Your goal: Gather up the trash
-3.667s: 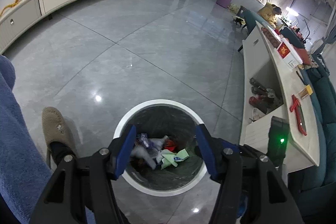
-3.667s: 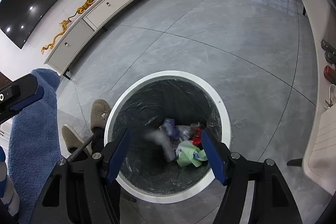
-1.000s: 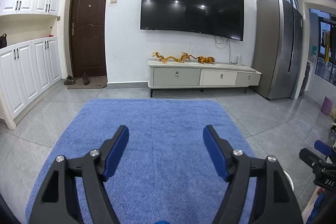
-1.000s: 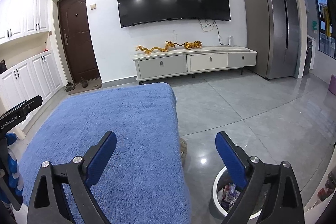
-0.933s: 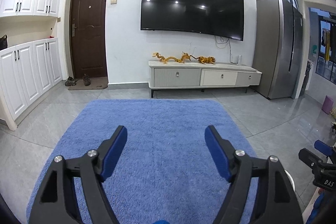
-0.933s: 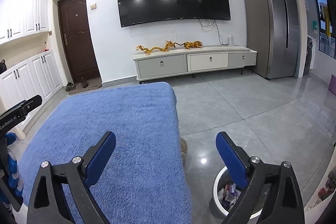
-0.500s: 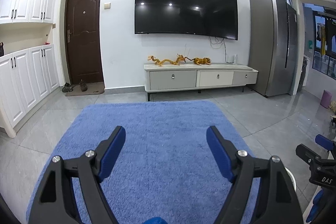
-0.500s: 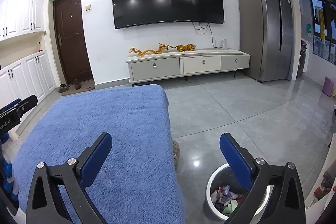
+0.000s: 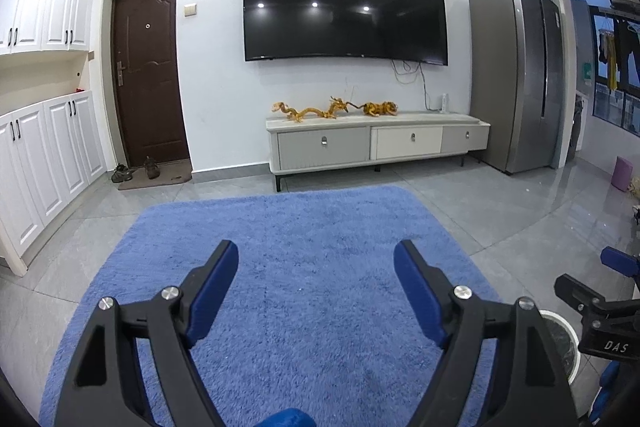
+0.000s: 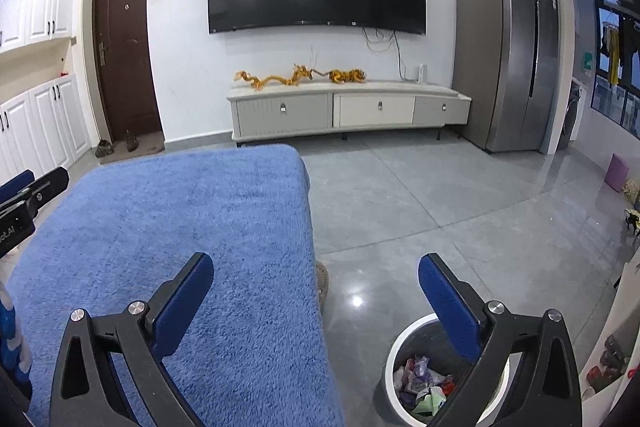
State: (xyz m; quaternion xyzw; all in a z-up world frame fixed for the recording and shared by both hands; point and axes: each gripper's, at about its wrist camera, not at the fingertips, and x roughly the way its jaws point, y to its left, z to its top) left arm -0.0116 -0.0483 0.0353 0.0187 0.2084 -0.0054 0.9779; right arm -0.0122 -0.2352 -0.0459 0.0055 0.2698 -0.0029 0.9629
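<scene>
Two fisheye views are taken from low over a blue fleece surface [image 9: 304, 267], each looking level along its own fingers toward the wall-mounted television [image 9: 344, 3]. In the left wrist view, the television is faced squarely and the blue surface fills the foreground. The right wrist view is set further right of the television, over the surface's right edge [image 10: 308, 227]. The television, the cabinet below it [image 10: 348, 111] and the blue surface are shared by both.

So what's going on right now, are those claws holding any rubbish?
Left gripper open, empty. Right gripper open, empty. Trash bin on floor holds wrappers. No trash visible on blue cloth; nothing in the way.
</scene>
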